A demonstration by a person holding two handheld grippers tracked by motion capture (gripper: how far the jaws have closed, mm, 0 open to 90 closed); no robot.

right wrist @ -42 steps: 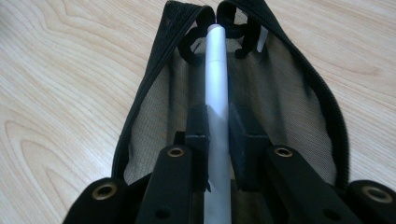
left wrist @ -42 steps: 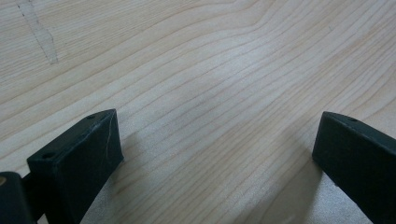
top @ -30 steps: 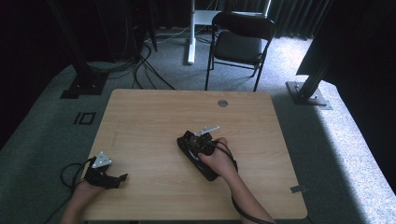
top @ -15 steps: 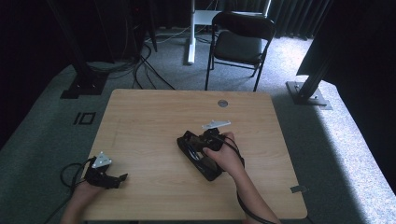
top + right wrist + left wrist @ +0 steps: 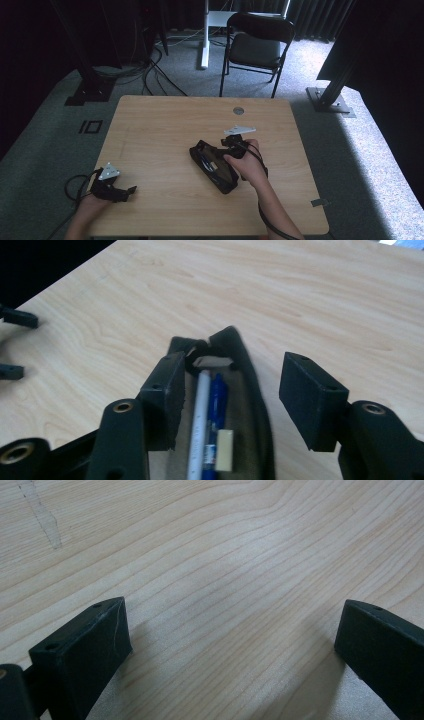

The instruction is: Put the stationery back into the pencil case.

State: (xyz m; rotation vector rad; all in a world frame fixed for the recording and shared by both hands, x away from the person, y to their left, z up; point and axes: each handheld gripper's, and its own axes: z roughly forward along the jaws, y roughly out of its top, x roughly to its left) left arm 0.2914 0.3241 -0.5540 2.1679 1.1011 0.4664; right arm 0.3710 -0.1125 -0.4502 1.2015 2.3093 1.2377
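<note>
Near the middle of the wooden table (image 5: 165,125), an open black pencil case (image 5: 214,166) is laid at a slant, with the right gripper (image 5: 230,390) held just above it. Inside the case, a white pen (image 5: 199,425), a blue pen (image 5: 216,405) and a pale eraser (image 5: 224,456) are seen side by side. The right jaws have just been opening and now stand apart with nothing pressed between them, so a release step is judged to be in hand, likely after an item was set into the case. Next, a clean withdrawal is called for without the case wall being snagged. The left gripper (image 5: 122,192) is rested at the table's near left edge, its jaws spread wide over bare wood. The case's near end is cut off by the jaws, and any zip cannot be made out.
</note>
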